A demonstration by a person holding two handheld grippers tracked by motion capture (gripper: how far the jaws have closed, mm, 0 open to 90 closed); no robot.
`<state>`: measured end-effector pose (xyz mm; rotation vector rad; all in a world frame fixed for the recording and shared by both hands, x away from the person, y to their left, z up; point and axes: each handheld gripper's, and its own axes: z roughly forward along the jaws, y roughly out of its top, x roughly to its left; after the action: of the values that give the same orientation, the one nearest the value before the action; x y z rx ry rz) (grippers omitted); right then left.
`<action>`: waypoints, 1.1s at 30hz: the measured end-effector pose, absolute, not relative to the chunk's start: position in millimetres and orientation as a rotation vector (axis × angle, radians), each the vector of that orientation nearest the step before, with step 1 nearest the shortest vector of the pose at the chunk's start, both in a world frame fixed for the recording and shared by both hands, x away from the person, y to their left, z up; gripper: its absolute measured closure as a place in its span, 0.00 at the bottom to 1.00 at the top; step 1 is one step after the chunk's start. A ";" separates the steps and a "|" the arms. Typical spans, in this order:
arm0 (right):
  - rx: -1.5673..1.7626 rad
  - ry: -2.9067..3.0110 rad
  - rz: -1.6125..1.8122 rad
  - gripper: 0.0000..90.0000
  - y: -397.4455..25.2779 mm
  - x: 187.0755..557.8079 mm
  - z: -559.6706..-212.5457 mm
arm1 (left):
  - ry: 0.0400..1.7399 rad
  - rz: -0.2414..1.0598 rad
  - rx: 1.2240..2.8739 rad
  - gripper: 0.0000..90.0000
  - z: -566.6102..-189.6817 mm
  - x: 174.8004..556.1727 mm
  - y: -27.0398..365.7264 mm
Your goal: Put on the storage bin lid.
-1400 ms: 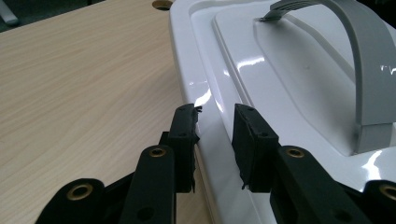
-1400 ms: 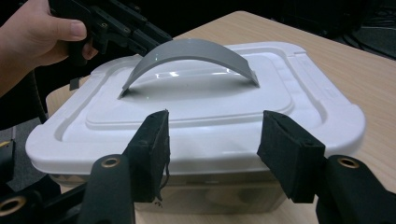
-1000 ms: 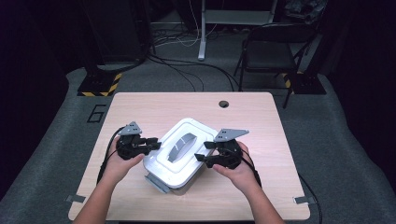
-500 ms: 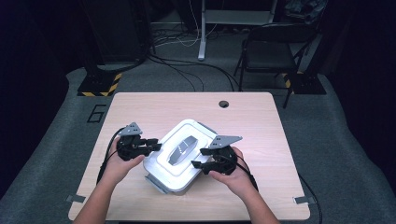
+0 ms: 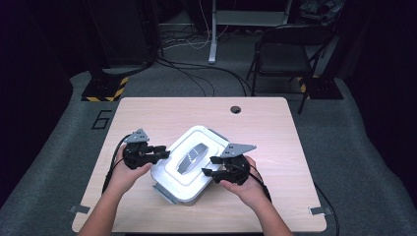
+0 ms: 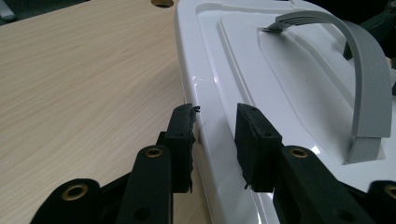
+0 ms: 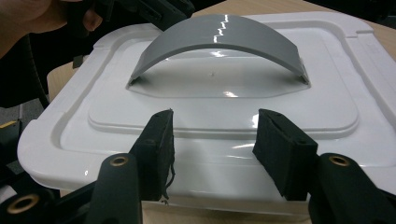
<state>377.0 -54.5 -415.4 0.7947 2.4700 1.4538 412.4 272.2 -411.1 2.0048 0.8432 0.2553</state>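
While your left claw (image 6: pixel 215 135) stands partly open, its two black pads straddle the white lid's rim at the box's 9 o'clock edge, one pad over the lid and the other outside it above the wood; whether either pad touches the plastic cannot be told. Your right claw (image 7: pixel 215 149) gapes wider, pads spread and gripping nothing, poised just off the box's 3 o'clock edge with the rim between and below them.

Between the two claws sits the white box (image 5: pixel 189 164), closed under its lid (image 7: pixel 224 116), turned at an angle on the counter. Its grey arched handle (image 7: pixel 217 42) stands upright across the middle of the lid. From above, your left claw (image 5: pixel 160 153) lies at the box's 9 o'clock and your right claw (image 5: pixel 211 166) at its 3 o'clock, a hand behind each.

Outward, the wooden counter (image 5: pixel 147 118) has a round hole (image 5: pixel 235 109) near its 12 o'clock edge. Beyond it, a dark folding chair (image 5: pixel 290 49) stands at 1 o'clock on grey floor, with cables (image 5: pixel 196 73) trailing at 12 o'clock.
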 end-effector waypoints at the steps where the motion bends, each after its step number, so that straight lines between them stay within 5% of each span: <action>1: 0.795 2.470 1.454 0.52 -54.5 377.0 -415.4 | 0.843 0.255 2.005 0.74 -411.1 412.4 272.2; 33: 0.804 2.432 1.482 0.43 -56.7 369.0 -407.1 | 0.910 0.250 1.947 0.48 -405.8 411.3 280.8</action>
<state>369.0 -56.7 -407.1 0.8044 2.4316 1.4815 411.3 280.8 -405.8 1.9468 0.9102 0.2498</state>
